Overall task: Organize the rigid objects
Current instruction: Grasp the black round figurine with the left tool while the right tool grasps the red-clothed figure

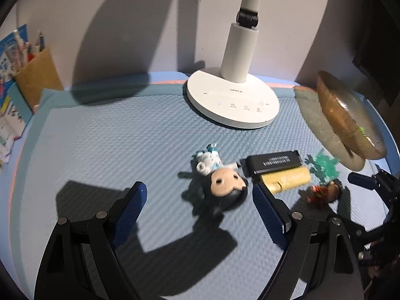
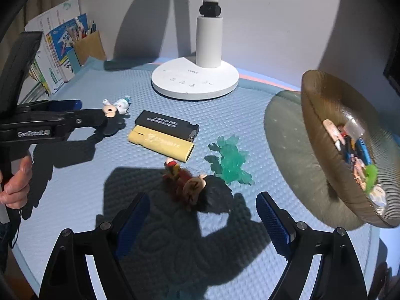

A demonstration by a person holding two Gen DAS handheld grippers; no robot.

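A black-haired doll figure (image 1: 220, 175) lies on the blue mat just beyond my open left gripper (image 1: 198, 191), between its fingers' line; it shows partly behind the left gripper in the right wrist view (image 2: 117, 106). A black box (image 1: 272, 162) (image 2: 167, 123) and a yellow box (image 1: 285, 178) (image 2: 161, 145) lie side by side. A red-brown figure (image 2: 186, 182) (image 1: 325, 192) lies just ahead of my open, empty right gripper (image 2: 202, 201). A green translucent figure (image 2: 231, 160) (image 1: 322, 165) lies beside it. A brown bowl (image 2: 322, 135) (image 1: 347, 117) holds several small toys.
A white desk lamp base (image 1: 232, 100) (image 2: 195, 81) stands at the back of the mat. A pen holder (image 1: 37, 77) (image 2: 90, 45) and booklets (image 2: 57, 50) stand at the back left. The bowl rests on a grey pad (image 2: 287, 145).
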